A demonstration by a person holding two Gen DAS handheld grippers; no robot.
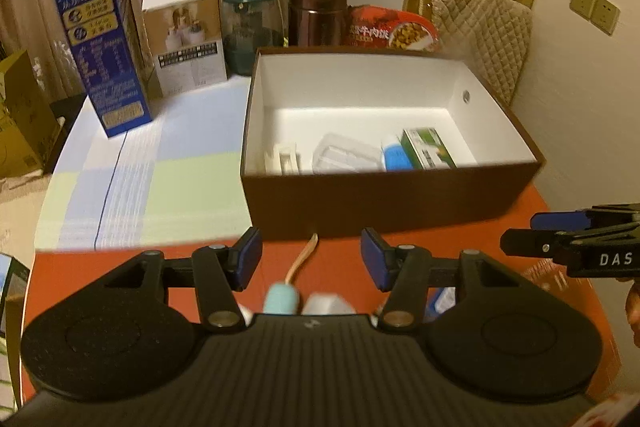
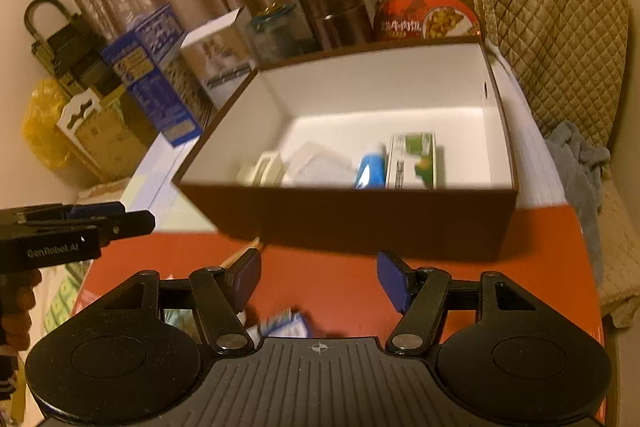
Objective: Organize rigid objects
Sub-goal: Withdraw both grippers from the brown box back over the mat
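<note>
Both the left gripper [image 1: 311, 259] and right gripper [image 2: 318, 281] are hovering released and empty before the brown box [image 1: 384, 203]; small items [image 1: 280, 301] are lying beneath them on the red table [image 1: 120, 267]; blur is risking a mis-aimed grasp.
</note>
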